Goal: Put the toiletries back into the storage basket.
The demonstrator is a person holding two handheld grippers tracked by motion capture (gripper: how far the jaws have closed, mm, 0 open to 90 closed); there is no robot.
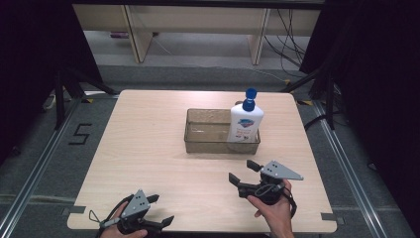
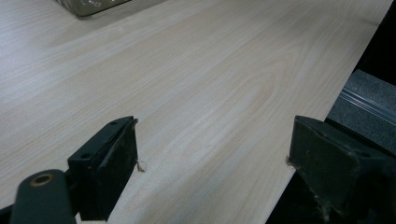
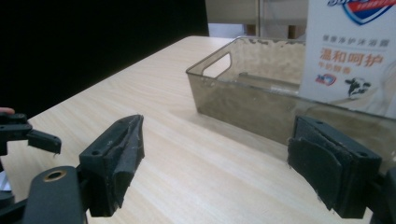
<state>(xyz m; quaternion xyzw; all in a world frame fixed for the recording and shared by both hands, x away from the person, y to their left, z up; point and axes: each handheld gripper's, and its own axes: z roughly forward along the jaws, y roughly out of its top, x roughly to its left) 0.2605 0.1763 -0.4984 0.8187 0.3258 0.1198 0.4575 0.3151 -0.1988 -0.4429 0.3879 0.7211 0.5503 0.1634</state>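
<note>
At the near edge of the wooden table (image 1: 148,148), the left gripper (image 1: 157,211) sits low with its jaws spread wide and nothing between them. A little farther in, the right gripper (image 1: 243,171) is equally wide and empty, pointing toward the tray. Beyond it, a white soap bottle (image 1: 244,121) with a blue pump stands upright in the right end of the clear tray (image 1: 198,144).

The white plastic pump bottle with a blue cap (image 3: 350,56) bore orange Chinese characters "温和呵护" above a small cow picture; its blue shield logo was unreadable; black tape on the grey floor (image 1: 79,134) formed "5".
</note>
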